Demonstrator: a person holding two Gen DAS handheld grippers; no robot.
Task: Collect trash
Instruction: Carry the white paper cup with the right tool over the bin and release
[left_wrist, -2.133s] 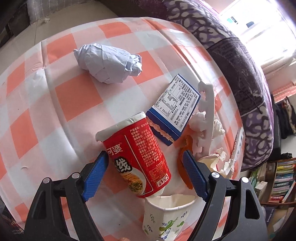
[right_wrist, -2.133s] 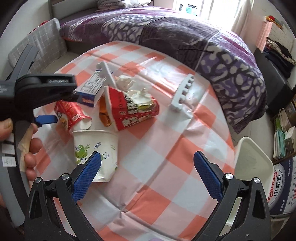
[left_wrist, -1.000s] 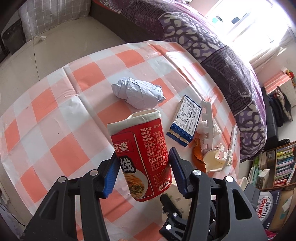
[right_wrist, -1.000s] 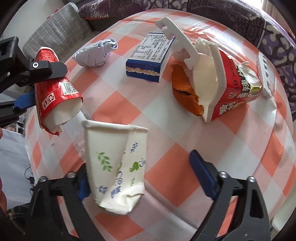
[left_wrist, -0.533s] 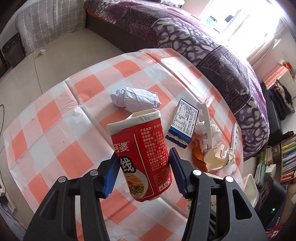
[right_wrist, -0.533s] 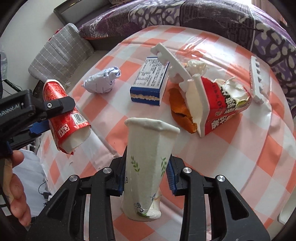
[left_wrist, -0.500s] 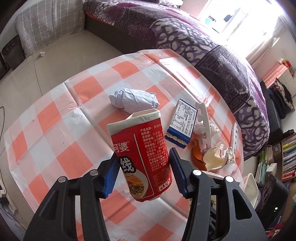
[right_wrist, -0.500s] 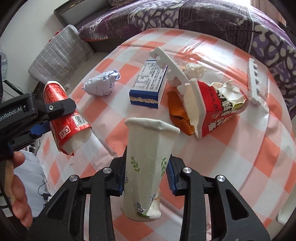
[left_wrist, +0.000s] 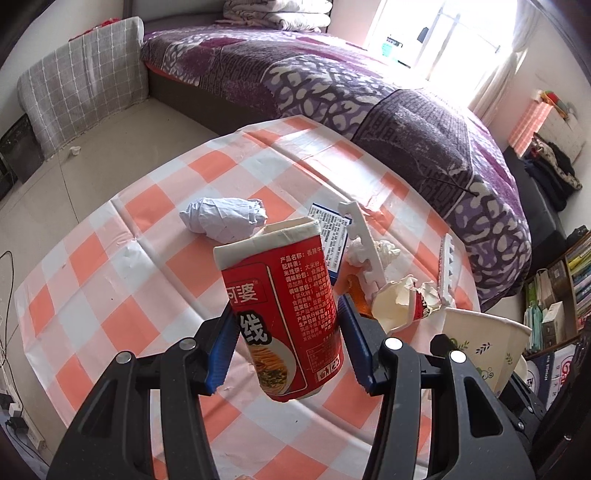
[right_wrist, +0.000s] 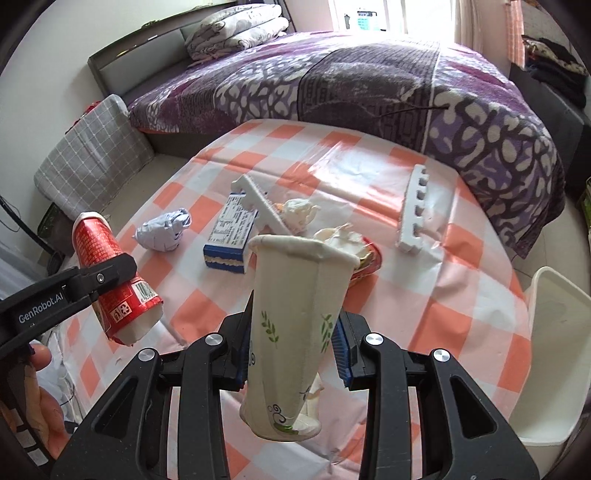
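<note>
Your light is daylight from the bright window (left_wrist: 439, 40) behind the purple patterned bed (left_wrist: 332, 85); in both wrist views the panes are blown out to white, and detail there is lost. That light throws a pale glare patch on the glossy orange-and-white checked cloth of the worktop (right_wrist: 325, 162), near its far edge. Shadows under the litter are soft and short. The red printed noodle cup (left_wrist: 284, 317) is sharp enough that you can read its characters, and the white paper cup with green leaf print (right_wrist: 295, 321) is just as crisp. Both fisheye views bend straight lines hard toward the edges, and the corners fall to black.
</note>
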